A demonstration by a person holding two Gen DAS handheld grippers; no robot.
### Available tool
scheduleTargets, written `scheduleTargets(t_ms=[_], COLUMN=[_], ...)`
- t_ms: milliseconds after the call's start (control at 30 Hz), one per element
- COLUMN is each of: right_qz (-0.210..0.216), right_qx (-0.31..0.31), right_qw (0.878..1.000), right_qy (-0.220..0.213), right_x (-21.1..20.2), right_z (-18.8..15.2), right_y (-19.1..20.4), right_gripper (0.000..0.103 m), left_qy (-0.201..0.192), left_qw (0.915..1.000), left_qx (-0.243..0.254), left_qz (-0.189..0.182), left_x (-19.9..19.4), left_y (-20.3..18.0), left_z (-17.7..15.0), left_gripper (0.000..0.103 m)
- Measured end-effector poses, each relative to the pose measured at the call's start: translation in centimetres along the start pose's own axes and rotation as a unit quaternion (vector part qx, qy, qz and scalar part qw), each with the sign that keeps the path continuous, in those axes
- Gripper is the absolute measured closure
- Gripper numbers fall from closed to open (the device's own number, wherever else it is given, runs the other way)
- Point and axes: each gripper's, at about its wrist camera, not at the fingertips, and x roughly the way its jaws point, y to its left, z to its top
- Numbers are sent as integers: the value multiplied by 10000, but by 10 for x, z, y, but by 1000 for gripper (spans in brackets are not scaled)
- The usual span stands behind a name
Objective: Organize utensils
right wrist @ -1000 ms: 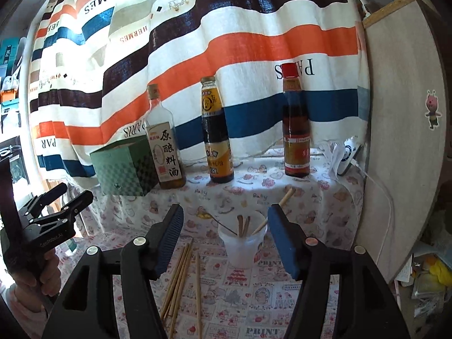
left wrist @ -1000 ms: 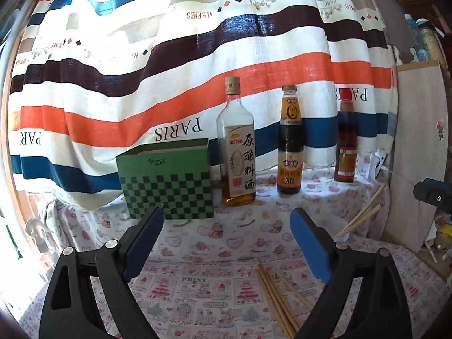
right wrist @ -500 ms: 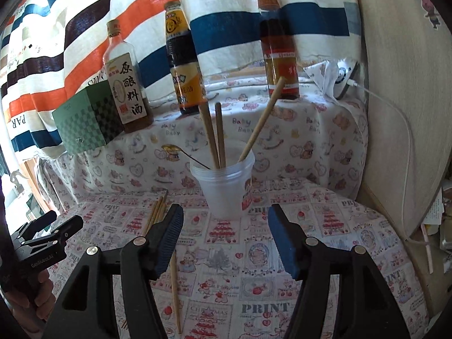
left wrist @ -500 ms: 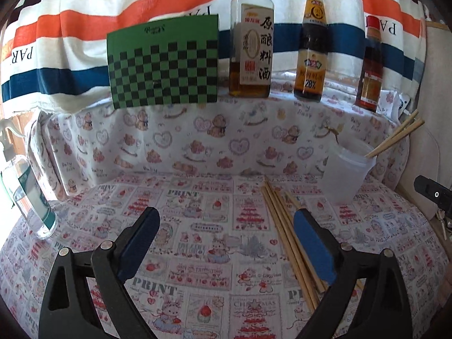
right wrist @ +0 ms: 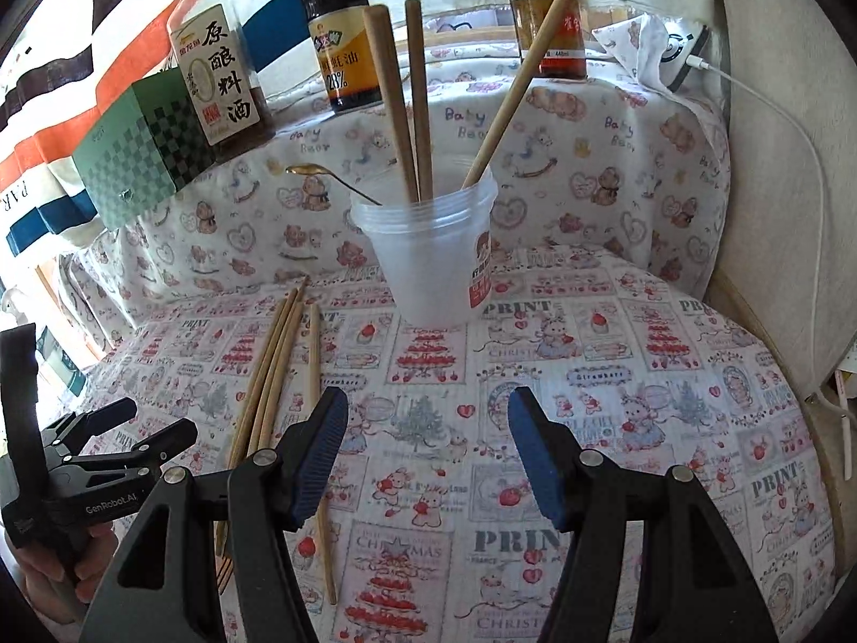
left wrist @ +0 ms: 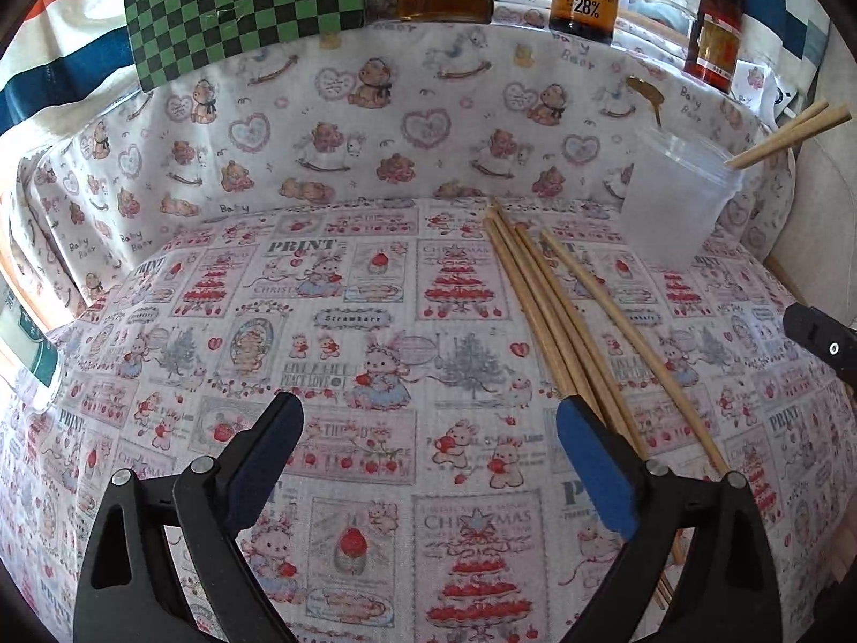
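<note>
Several loose wooden chopsticks (left wrist: 557, 311) lie in a bundle on the printed tablecloth; they also show in the right wrist view (right wrist: 278, 359). A translucent plastic cup (right wrist: 434, 252) stands behind them, holding three chopsticks (right wrist: 407, 91) and a gold spoon (right wrist: 321, 174); the cup also shows in the left wrist view (left wrist: 675, 193). My left gripper (left wrist: 428, 418) is open and empty, low over the cloth, its right finger next to the bundle. My right gripper (right wrist: 426, 428) is open and empty in front of the cup.
A green checkered box (left wrist: 241, 0) and three sauce bottles (right wrist: 225, 64) stand on a raised ledge behind the table. A white charger with cable (right wrist: 680, 53) lies at the ledge's right end. A padded wall (right wrist: 782, 134) bounds the right side.
Both grippers have dropped lower and tilted down toward the table. The cup and loose chopsticks now look closer. Both stay open and empty.
</note>
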Motion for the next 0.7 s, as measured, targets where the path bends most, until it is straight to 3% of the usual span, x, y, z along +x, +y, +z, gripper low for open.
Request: scheduleTargets(t_ms=[300,500,700], right_qz=[-121,-169,-135], right_qx=[-35,-69,-158], right_qw=[9998,9996,9995], right_qy=[160,215,232], right_x=[5,5,4], right_z=[-2,-2,-3], right_y=[2,3,7], right_gripper=[39,39,39], left_qy=[252,305,604], left_qw=[9976,9935,9948], left_qx=[473,1073,806], left_qz=[-446,-230,-166], left_x=[-1,2,11], left_y=[-20,-40,-27], left_z=[0,-8,-6], left_gripper=[8,8,7])
